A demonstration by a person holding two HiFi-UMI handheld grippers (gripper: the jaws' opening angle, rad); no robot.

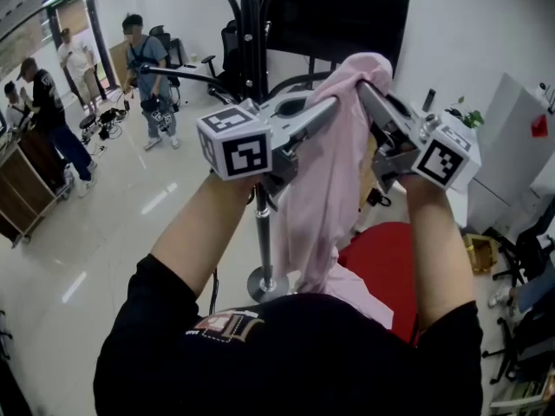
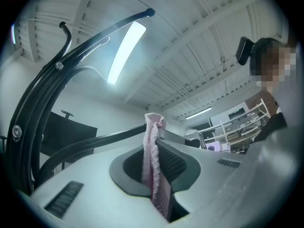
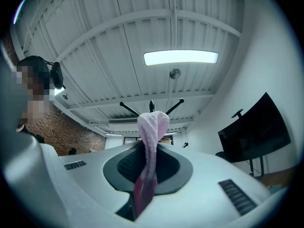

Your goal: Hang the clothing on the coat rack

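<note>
Left claw [image 1: 332,104] clamped on pink garment [image 1: 325,180], right claw [image 1: 366,92] clamped likewise, garment bunched between both, hanging toward 6 o'clock, rack [image 1: 251,33] just behind at 11 o'clock.

Bright ceiling strip light [image 3: 181,57], glare on floor [image 1: 156,199]; fisheye edges dark, close foreground soft

We see the pink garment [image 1: 334,172] bunched and hanging limp, held high; the black coat rack [image 1: 251,33] stands upright at its eleven o'clock, seemingly just behind it.
</note>
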